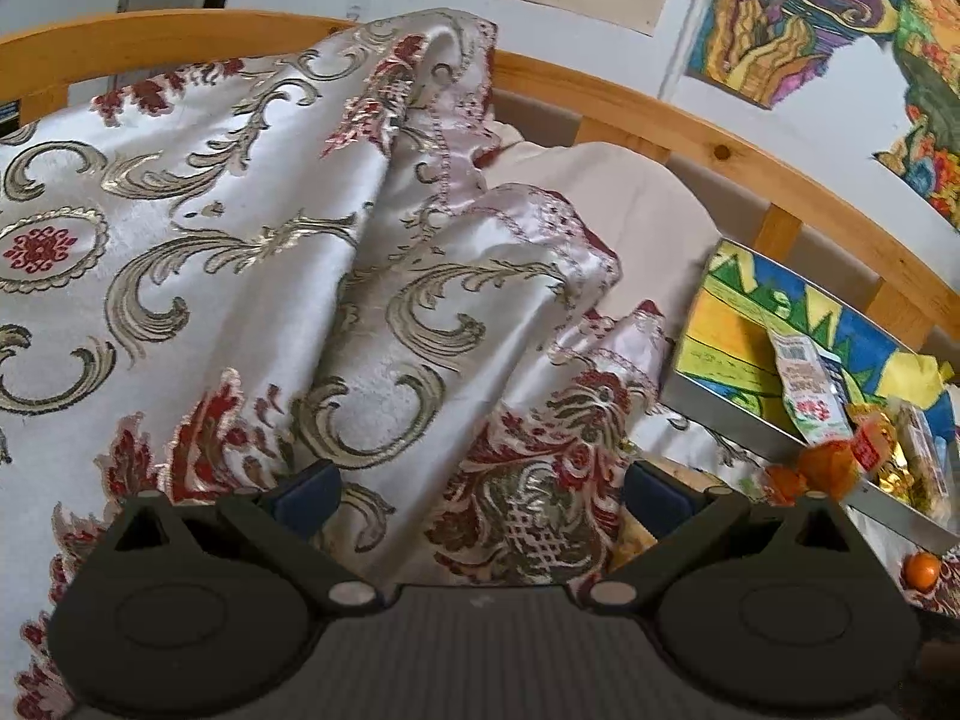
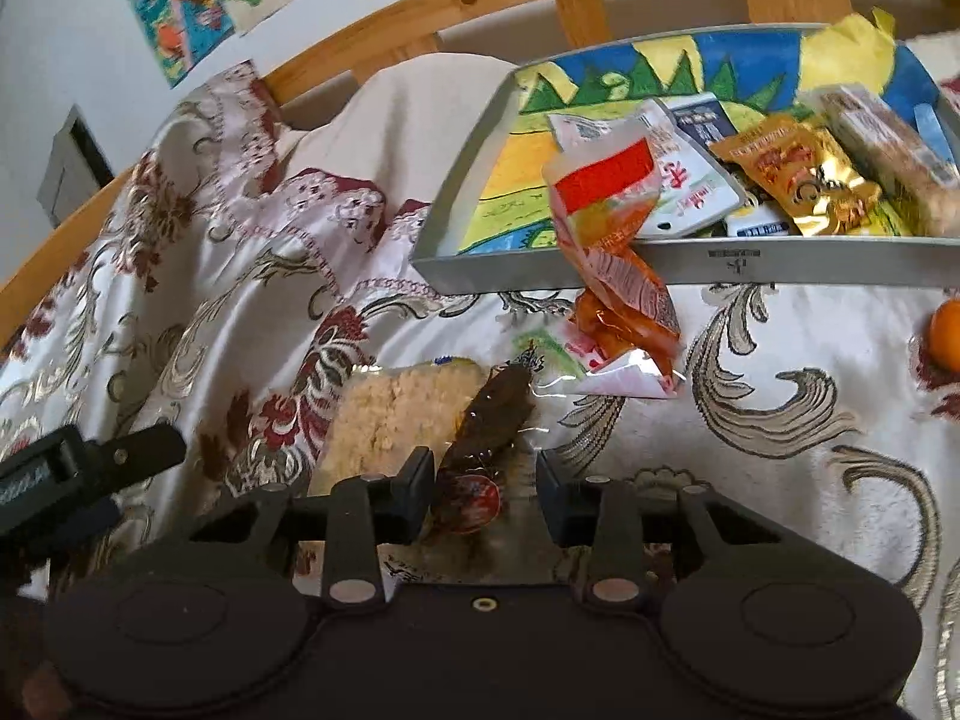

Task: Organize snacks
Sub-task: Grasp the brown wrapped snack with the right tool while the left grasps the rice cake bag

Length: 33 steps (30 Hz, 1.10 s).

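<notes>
An embroidered satin bedspread (image 2: 780, 420) fills most of both views, bunched in folds at the upper left of the right wrist frame. At its upper right sits a grey tray (image 2: 690, 264) with a painted floor, heaped with snack packets (gold, white, beige). An orange-red packet (image 2: 618, 276) hangs over its front rim. Lower centre, a crumbly rice cake (image 2: 390, 420) lies beside a brown vacuum-packed snack (image 2: 486, 426). The right gripper (image 2: 485, 495) straddles that brown pack, fingers partly spread, contact unclear. The left gripper (image 1: 483, 489) hangs spread over bare cloth
</notes>
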Motion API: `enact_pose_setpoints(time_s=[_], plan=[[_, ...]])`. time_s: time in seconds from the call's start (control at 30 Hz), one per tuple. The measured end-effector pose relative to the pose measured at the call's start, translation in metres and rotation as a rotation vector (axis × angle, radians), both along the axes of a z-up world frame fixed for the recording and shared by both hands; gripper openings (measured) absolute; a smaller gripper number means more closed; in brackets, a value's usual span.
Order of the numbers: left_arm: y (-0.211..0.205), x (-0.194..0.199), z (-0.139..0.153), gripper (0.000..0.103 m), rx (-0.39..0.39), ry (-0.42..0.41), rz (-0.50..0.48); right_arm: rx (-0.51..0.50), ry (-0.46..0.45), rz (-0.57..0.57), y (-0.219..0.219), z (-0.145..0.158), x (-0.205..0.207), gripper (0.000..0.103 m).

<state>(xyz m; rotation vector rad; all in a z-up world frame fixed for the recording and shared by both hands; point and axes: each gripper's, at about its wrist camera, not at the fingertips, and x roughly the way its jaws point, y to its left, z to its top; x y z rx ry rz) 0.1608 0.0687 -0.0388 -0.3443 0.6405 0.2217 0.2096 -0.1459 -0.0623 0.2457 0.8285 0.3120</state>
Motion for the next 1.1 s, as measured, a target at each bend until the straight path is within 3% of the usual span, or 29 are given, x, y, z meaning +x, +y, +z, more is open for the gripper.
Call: enact_pose_setpoints(time_s=[0.5, 0.6, 0.67, 1.1], plan=[[-0.034, 0.006, -0.003, 0.102, 0.062, 0.000, -0.179, -0.343, -0.123, 0.196, -0.017, 0.027, -0.051, 0.035], [-0.044, 0.017, -0.004, 0.102, 0.069, 0.008, -0.232, -0.342, -0.119, 0.177, -0.023, 0.023, -0.055, 0.035], [-0.050, 0.025, -0.006, 0.102, 0.072, 0.020, -0.273, -0.348, -0.122, 0.163, -0.025, 0.020, -0.056, 0.028], [-0.076, 0.071, -0.027, 0.102, 0.077, 0.119, -0.415, -0.333, -0.112, 0.114, -0.038, 0.016, -0.046, 0.031]])
